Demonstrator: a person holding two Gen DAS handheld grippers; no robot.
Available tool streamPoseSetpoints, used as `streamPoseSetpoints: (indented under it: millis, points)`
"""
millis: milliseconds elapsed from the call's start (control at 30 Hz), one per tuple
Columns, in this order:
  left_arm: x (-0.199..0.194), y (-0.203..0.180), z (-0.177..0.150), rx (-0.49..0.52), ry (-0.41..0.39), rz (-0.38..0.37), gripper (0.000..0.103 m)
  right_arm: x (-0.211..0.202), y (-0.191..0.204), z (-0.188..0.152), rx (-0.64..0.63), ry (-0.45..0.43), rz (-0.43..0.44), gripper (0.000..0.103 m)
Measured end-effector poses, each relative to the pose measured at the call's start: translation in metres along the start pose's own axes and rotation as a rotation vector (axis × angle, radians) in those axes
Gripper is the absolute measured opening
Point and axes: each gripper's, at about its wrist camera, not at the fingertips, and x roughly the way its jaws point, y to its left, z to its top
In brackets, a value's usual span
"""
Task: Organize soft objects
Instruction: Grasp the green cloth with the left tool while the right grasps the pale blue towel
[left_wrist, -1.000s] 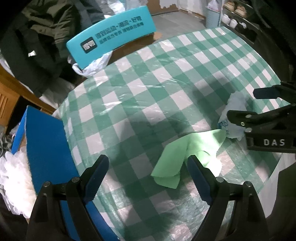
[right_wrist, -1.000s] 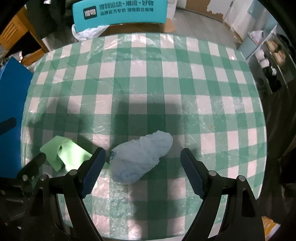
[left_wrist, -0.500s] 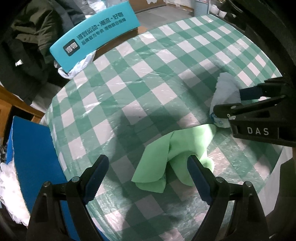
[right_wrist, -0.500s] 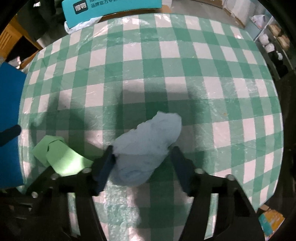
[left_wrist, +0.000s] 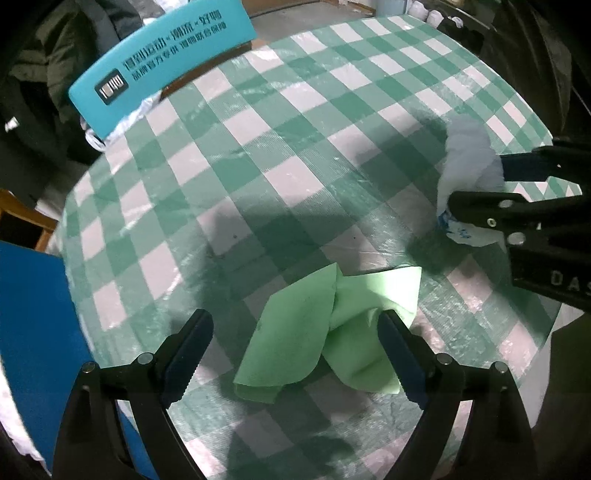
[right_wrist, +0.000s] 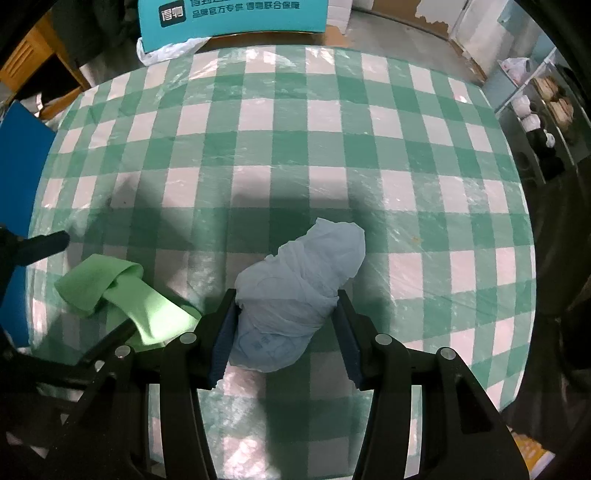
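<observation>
A crumpled light green cloth (left_wrist: 325, 328) lies on the green-and-white checked table (left_wrist: 258, 155). My left gripper (left_wrist: 295, 350) is open, its jaws on either side of the cloth. A pale blue rolled cloth bundle (right_wrist: 295, 291) sits between the jaws of my right gripper (right_wrist: 284, 339), which is shut on it. The bundle (left_wrist: 469, 166) and the right gripper (left_wrist: 517, 199) also show at the right of the left wrist view. The green cloth (right_wrist: 122, 291) shows at the left of the right wrist view.
A teal chair back with printed text (left_wrist: 159, 70) stands at the far table edge, a white plastic bag (right_wrist: 166, 50) below it. A blue bin (left_wrist: 33, 332) stands at the left. Shelves with shoes (right_wrist: 546, 107) are at the right.
My right gripper has closed on the pale blue bundle. My left gripper has moved closer over the green cloth and stays open.
</observation>
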Motion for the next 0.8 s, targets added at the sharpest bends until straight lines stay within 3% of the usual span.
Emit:
streamPoseSetpoints:
  millis: [367, 567, 800]
  points:
    - [-0.023, -0.013, -0.008, 0.019, -0.019, -0.094, 0.093, -0.004, -0.013, 0.004, 0.019, -0.012, 0.017, 0.05]
    - [-0.01, -0.024, -0.007, 0.068, -0.003, -0.058, 0.094, -0.01, -0.004, 0.001, -0.001, -0.016, 0.023, 0.05]
    - [0.005, -0.02, -0.004, 0.041, 0.001, -0.065, 0.091, -0.009, 0.0, -0.001, -0.004, -0.006, 0.02, 0.05]
